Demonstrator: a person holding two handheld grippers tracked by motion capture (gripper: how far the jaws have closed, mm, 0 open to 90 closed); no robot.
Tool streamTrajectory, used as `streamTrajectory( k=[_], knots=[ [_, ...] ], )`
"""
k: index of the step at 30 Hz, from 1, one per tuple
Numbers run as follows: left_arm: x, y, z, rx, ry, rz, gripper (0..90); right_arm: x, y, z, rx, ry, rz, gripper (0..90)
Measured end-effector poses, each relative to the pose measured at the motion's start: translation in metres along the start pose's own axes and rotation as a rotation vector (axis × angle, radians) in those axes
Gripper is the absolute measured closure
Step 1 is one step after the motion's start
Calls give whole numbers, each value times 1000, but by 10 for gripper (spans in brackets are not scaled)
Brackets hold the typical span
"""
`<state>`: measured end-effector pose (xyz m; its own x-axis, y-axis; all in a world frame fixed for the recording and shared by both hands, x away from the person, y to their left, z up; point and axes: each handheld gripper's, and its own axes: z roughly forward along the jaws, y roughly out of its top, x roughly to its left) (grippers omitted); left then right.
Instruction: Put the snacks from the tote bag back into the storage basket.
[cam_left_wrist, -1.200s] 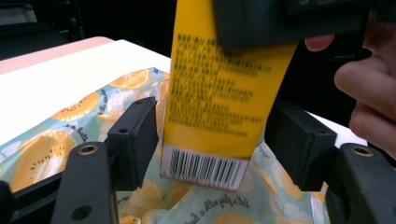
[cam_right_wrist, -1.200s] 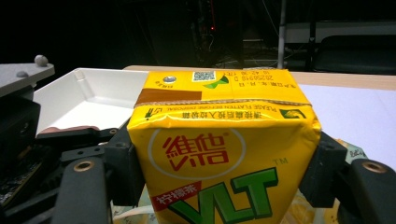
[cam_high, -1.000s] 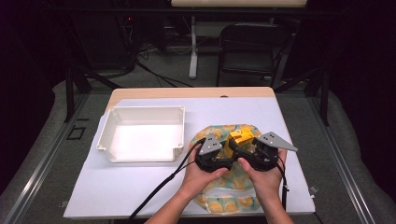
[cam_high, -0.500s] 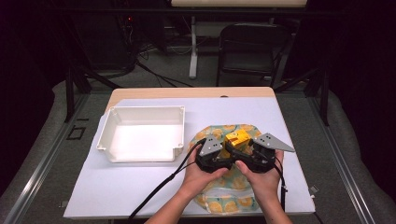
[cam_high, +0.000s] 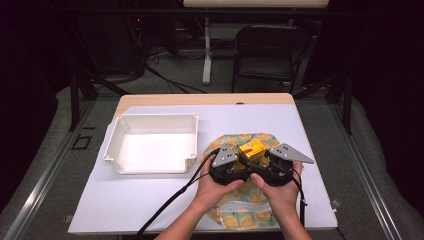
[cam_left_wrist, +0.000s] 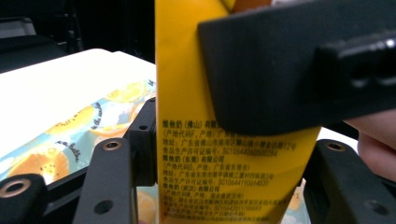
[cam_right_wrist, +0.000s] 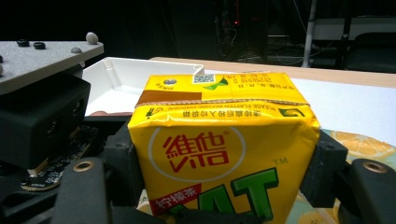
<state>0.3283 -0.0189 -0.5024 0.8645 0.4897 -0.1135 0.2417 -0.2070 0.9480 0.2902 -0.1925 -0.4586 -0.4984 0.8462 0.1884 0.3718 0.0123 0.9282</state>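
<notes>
Yellow cardboard drink carton (cam_right_wrist: 224, 149) clamped by right gripper (cam_high: 265, 162) and left gripper (cam_high: 235, 165); uneven squeeze could crush it.

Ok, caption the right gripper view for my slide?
Right gripper clamps a yellow lemon tea carton before the white tray.

Table (cam_high: 150, 200) with tray (cam_high: 150, 145), pouch (cam_high: 245, 215)

The high view looks forward and down over the whole table (cam_high: 150, 200); both gripper views sit very close to one yellow drink carton (cam_high: 251, 150), facing it from different sides.
</notes>
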Motion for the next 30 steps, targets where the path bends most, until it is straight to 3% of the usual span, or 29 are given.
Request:
streamTrajectory(
  k=[3,4,5,7,8,9,11,13,15,17,18,19,20,22,26,27,30],
  knots=[
    [1,0,0,3,-8,-7,486,0,0,0,-1,0,-1,300],
    [2,0,-1,5,-31,-8,486,0,0,0,-1,0,-1,300],
    [1,0,-1,3,-10,-8,490,0,0,0,-2,1,-1,299],
    [2,1,-3,10,-39,-5,500,0,-1,0,-14,8,5,293],
    [0,1,-3,5,-2,-5,503,0,-1,0,-15,13,-3,290],
    [1,2,-4,10,-28,-7,510,1,-1,0,-16,16,-12,279],
    [2,2,-5,13,-17,-14,514,1,-1,1,-22,21,-14,266],
    [5,2,-6,25,-36,-34,519,0,1,-1,-31,43,-5,221],
    [7,1,-7,18,10,-46,519,-1,2,-3,-38,53,-2,202],
    [9,1,-8,21,-5,-51,519,-1,2,-4,-50,58,3,199],
    [10,1,-9,23,24,-50,519,-3,3,-9,-79,75,1,188],
    [12,1,-10,30,6,-53,519,-3,3,-9,-79,75,1,188],
    [13,1,-11,27,30,-59,519,-3,4,-11,-92,71,-3,179],
    [17,1,-13,25,36,-71,519,-4,5,-14,-111,79,1,179],
    [22,1,-18,12,73,-79,519,-10,6,-17,-120,64,23,181],
    [25,2,-22,25,45,-76,518,-11,6,-17,-123,61,30,182],
    [27,3,-27,11,63,-75,519,-16,6,-19,-123,48,40,185]
  ],
)
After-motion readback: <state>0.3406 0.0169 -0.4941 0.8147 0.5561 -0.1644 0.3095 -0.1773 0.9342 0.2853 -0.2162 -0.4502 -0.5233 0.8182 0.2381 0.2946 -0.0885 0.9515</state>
